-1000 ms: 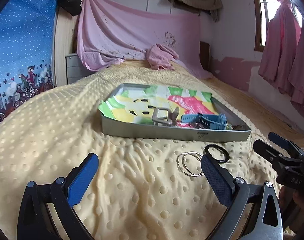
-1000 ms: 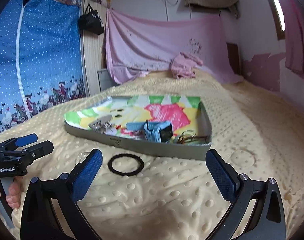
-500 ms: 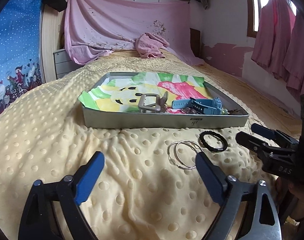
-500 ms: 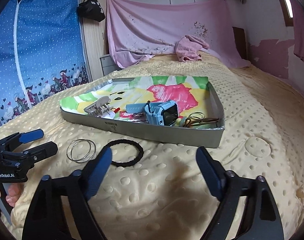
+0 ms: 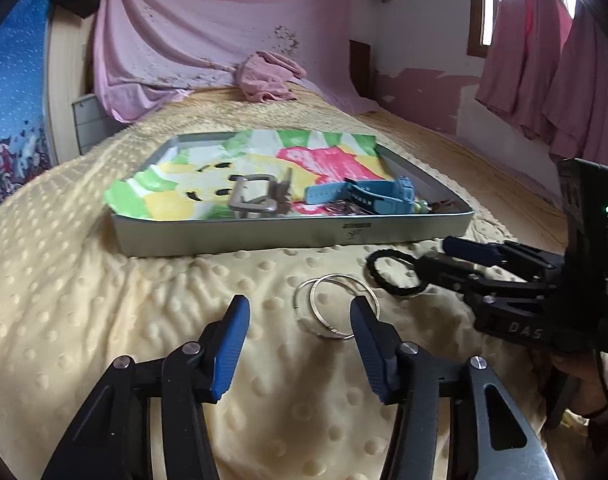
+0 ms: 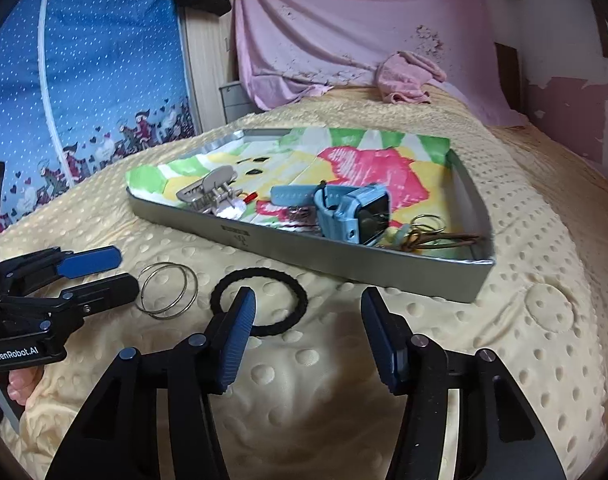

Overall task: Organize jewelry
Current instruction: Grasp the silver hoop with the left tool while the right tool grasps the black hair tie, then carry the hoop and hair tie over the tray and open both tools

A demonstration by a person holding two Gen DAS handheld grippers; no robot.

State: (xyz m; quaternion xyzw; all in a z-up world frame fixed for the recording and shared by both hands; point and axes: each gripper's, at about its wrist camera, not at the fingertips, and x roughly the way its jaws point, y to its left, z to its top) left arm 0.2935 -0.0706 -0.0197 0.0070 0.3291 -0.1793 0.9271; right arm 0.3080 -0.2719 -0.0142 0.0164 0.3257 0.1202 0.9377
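Two thin silver bangles (image 5: 335, 304) (image 6: 168, 293) lie on the yellow blanket in front of a grey metal tray (image 5: 288, 236) (image 6: 343, 258). A black hair tie (image 5: 397, 272) (image 6: 260, 306) lies to their right. My left gripper (image 5: 298, 312) is open and low, its right finger at the bangles' edge. My right gripper (image 6: 307, 300) is open, its left finger over the hair tie. The tray holds a blue watch (image 6: 351, 212), a beige hair claw (image 6: 208, 192) and rings (image 6: 427, 226).
The yellow dotted blanket (image 5: 84, 300) covers the whole bed. A pink cloth (image 6: 407, 76) lies at the far end below a pink sheet on the wall. Pink curtains (image 5: 551, 64) hang at the right. A grey drawer unit (image 5: 90, 120) stands at the left.
Both grippers have moved forward and down toward the blanket. Their jaws have narrowed but stay open. The left is now at the bangles, the right at the hair tie.
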